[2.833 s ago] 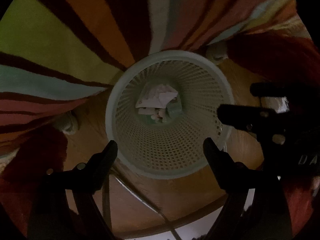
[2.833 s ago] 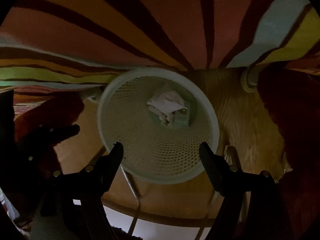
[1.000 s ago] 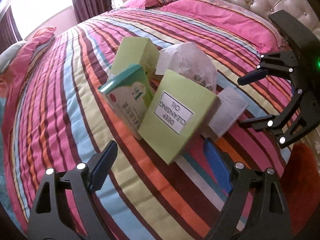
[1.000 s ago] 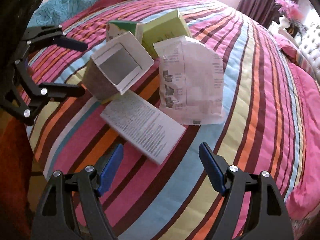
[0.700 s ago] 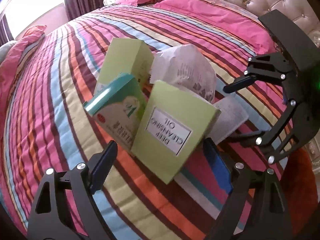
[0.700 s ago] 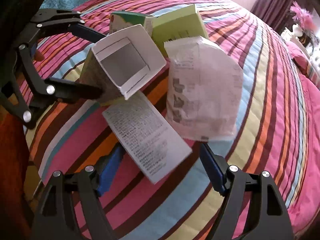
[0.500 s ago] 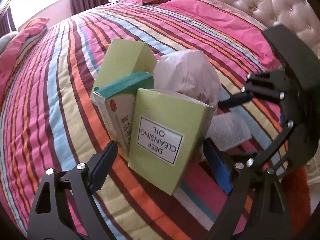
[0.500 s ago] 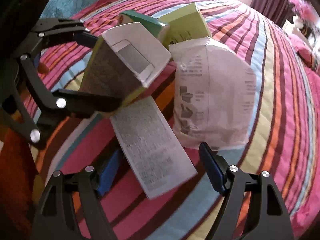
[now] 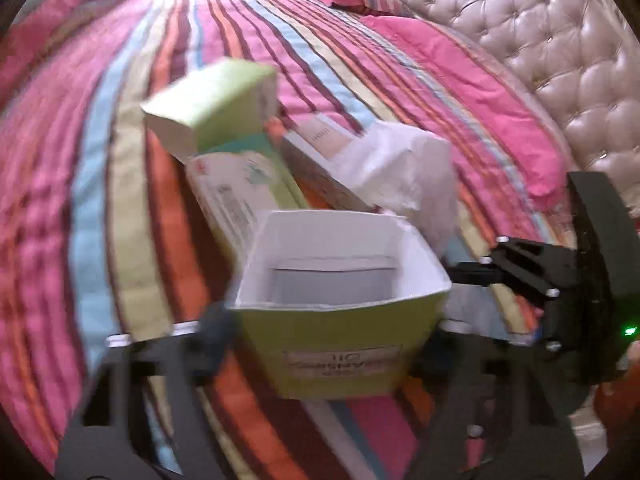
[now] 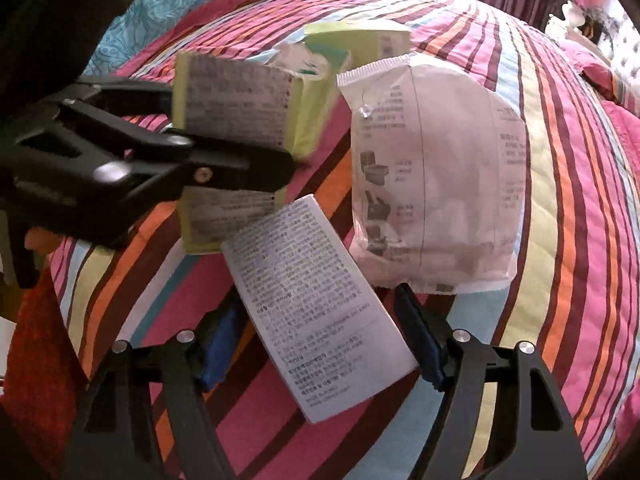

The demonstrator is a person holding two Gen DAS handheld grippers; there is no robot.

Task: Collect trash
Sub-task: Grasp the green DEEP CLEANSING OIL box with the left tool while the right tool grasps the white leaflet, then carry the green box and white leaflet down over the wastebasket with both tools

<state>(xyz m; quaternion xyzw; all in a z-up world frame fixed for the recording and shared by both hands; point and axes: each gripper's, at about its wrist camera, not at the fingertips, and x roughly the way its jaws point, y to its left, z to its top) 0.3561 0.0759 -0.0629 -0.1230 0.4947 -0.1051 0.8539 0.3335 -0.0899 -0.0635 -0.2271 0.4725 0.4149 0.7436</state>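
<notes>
An open-ended green box [image 9: 344, 336] labelled cleansing oil sits tipped up between my left gripper's [image 9: 320, 340] fingers. The jaws are closing and the pads press its sides. In the right wrist view one left finger [image 10: 240, 168] crosses the box's [image 10: 236, 108] printed face. A printed white leaflet [image 10: 316, 308] lies on the striped bedspread [image 10: 560, 240] between the jaws of my right gripper [image 10: 322, 344]. Those jaws are closing too, with a gap left beside the paper. A white pouch [image 10: 436, 184] stands just behind it.
A pale green box [image 9: 216, 104] and a teal-topped carton [image 9: 236, 188] lie behind the held box, next to the pouch [image 9: 404, 172]. A tufted headboard [image 9: 520, 40] and pink pillow [image 9: 480, 96] line the far side. A red rug [image 10: 36, 340] lies below the bed's edge.
My left gripper has closed on the green box and tipped it up, so its open end now faces the camera. My right gripper's jaws have narrowed around the leaflet.
</notes>
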